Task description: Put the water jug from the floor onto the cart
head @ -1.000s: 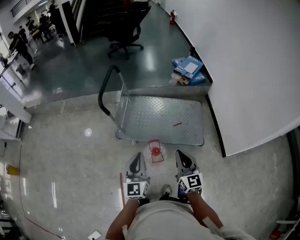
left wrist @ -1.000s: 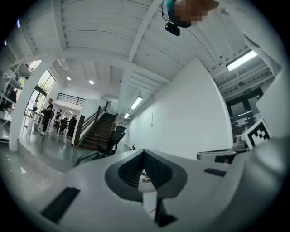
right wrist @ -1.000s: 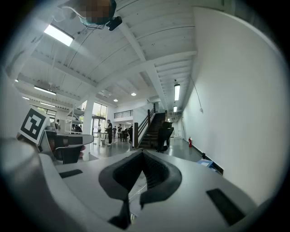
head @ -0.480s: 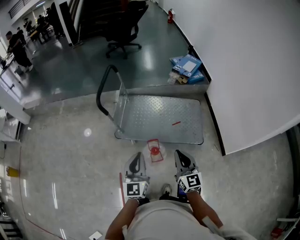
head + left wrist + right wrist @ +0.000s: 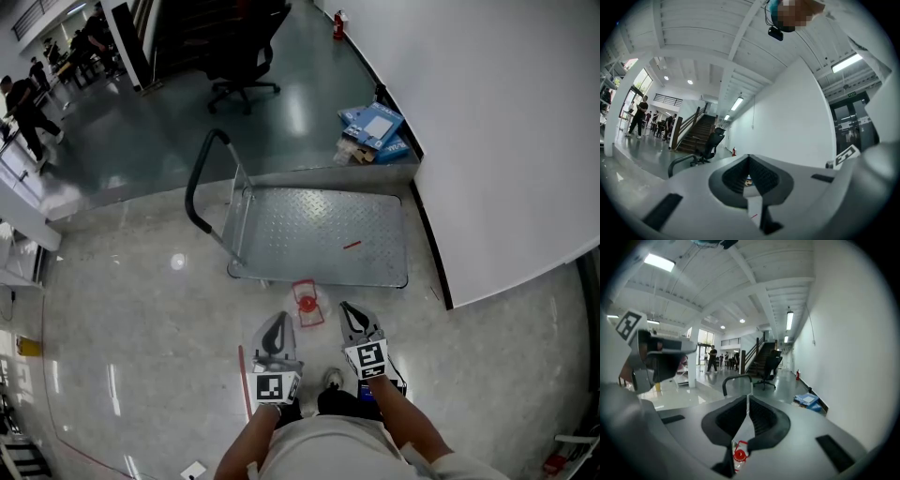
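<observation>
A clear water jug [image 5: 307,303] with a red cap stands on the floor, just in front of the near edge of the flat metal cart [image 5: 375,234]. The cart's black handle [image 5: 200,187] rises at its left end. My left gripper [image 5: 277,319] hovers to the left of the jug, jaws together and empty. On the jug's right, my right gripper [image 5: 349,309] is also shut and empty. In the right gripper view the red cap [image 5: 739,454] shows low beneath the closed jaws of the right gripper [image 5: 748,397]. The left gripper [image 5: 749,158] points level towards the cart.
A white wall [image 5: 506,141] runs along the cart's right side, with blue boxes [image 5: 375,129] at its foot. A black office chair [image 5: 242,56] stands further back. People [image 5: 23,94] move at the far left. My shoe [image 5: 333,379] is between the grippers.
My right gripper has dropped and slid left, closer to the jug. The left gripper has shifted only a little. The jug and cart have not moved.
</observation>
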A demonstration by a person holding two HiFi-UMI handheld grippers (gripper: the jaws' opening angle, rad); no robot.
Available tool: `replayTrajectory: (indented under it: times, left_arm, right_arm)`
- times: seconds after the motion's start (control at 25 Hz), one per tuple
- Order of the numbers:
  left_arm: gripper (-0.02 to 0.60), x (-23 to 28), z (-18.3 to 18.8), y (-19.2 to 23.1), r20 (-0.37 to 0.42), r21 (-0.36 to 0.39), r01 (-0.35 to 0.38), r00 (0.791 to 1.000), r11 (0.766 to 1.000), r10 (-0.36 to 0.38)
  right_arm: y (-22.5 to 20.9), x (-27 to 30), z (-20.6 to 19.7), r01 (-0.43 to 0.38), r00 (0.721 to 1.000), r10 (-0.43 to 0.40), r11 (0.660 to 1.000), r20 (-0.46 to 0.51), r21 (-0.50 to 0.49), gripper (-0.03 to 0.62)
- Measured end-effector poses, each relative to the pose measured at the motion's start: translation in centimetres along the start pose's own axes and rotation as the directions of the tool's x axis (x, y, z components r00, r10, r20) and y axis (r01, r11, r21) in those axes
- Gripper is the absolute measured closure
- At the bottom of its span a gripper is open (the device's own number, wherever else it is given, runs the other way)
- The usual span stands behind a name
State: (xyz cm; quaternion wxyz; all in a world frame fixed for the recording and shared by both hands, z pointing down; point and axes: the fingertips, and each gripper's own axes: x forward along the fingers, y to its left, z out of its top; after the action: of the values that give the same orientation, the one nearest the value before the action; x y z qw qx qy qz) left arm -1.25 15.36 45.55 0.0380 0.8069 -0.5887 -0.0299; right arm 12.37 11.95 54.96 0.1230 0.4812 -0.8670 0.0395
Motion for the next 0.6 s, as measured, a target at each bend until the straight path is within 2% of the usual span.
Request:
replayTrajectory:
  times: [0.12,0.2,0.24,0.36,0.52,0.6]
  left_arm:
    - [0.578,0.7,-1.0,-0.8,0.003,0.03,0.001,1.0,1.0,-0.001]
    - [0.578,1.1,-1.8,-1.5,-0.012,0.046,0.005,1.0,0.999,-0.004]
    - [0.578,1.3,-2.0,-1.8,-0.019,0.045,0.005,1.0,0.999,-0.004]
    - [0.578,2.4,-2.7,-1.7,-0.037,0.03,-0.002,0.999,1.0,0.003]
    - [0.578,3.5,-4.4,-0.3,-0.044,0.02,0.022,0.999,1.0,-0.021]
    - [0.578,4.5,-5.4,0.7,-0.073,0.007,0.043,0.996,0.999,-0.043]
  right_arm:
    - [0.0,2.9,-5.2,-0.081,0.982,0.073,0.996,-0.176,-0.041,0.573]
    - [0.6,4.8,-9.4,-0.162,0.942,0.13,0.984,-0.31,-0.078,0.44]
    - [0.9,5.6,-11.4,-0.203,0.917,0.155,0.974,-0.367,-0.097,0.428]
    - [1.8,7.9,-16.7,-0.307,0.836,0.198,0.942,-0.512,-0.137,0.427]
    - [3.8,9.9,-24.3,-0.431,0.689,0.236,0.894,-0.686,-0.125,0.419]
    - [4.5,11.1,-27.4,-0.476,0.63,0.233,0.869,-0.741,-0.132,0.418]
